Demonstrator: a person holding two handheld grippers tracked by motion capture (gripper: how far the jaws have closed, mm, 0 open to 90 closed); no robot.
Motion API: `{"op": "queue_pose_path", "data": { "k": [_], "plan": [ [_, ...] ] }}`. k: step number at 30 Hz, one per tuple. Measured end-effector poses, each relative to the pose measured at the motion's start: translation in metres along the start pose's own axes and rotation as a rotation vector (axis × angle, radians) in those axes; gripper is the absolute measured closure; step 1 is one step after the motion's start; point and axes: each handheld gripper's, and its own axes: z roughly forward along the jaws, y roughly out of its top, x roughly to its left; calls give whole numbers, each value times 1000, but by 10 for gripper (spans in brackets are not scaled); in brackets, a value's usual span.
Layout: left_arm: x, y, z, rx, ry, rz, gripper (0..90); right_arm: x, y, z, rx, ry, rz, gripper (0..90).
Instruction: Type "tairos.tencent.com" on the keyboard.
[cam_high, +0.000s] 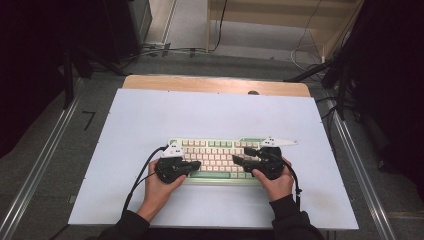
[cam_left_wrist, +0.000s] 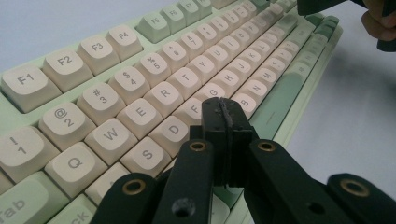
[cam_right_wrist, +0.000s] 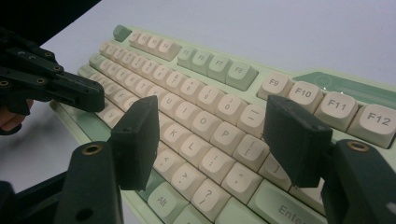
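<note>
The mechanical keyboard (cam_high: 212, 159) looks rigid and fairly heavy, its keycaps loose-fitting, best gripped by the case edges at 3 and 9 o'clock; left gripper (cam_left_wrist: 223, 108) clenched on nothing over the home row; right gripper (cam_right_wrist: 212, 140) spread open.
</note>
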Motion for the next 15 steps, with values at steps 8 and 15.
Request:
{"op": "queue_pose_path", "data": {
  "k": [8,15],
  "plan": [
    [-2,3,-6,-26,-5,-13,871,0,0,0,0,-1,-2,343],
    [8,6,-39,-248,-23,-76,542,-1,0,-1,-12,-2,-5,343]
  ]
}}
